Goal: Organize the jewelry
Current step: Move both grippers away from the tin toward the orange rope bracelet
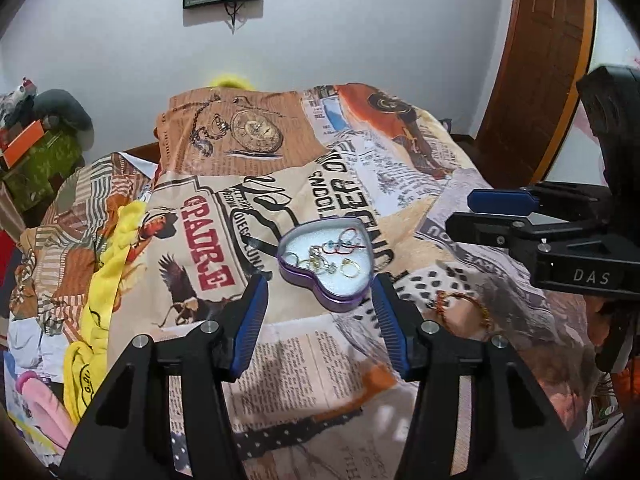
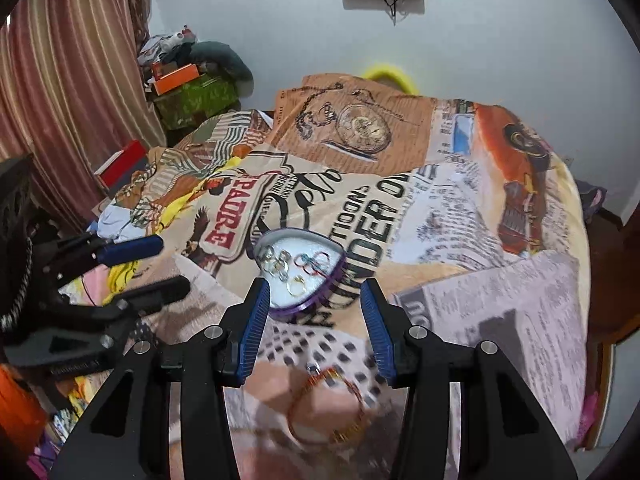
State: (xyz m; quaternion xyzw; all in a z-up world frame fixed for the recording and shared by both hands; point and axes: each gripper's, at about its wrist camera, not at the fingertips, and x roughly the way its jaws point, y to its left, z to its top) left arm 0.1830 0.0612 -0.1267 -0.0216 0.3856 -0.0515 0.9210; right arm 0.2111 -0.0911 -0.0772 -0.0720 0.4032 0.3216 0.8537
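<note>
roughly centred on a printed bedspread (image 1: 304,360), a heart-shaped tin (image 1: 327,264) holds several rings (image 1: 349,268). the left gripper (image 1: 318,304) hangs open and empty just before the tin. further right, a loose bangle (image 2: 326,408) lies on the cloth directly under the open, empty right gripper (image 2: 314,308), the nearer tool.

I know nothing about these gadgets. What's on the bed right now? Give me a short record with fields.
Surface: printed bedspread
Container: purple heart-shaped tin, lid off
In the tin: several rings, silver, gold and coloured
Outside the tin: red-and-gold bangle lying on the bedspread, nearer the cameras
Left gripper: fingers apart, holding nothing
Right gripper: fingers apart, holding nothing
Left to tidy: the bangle, seemingly
</note>
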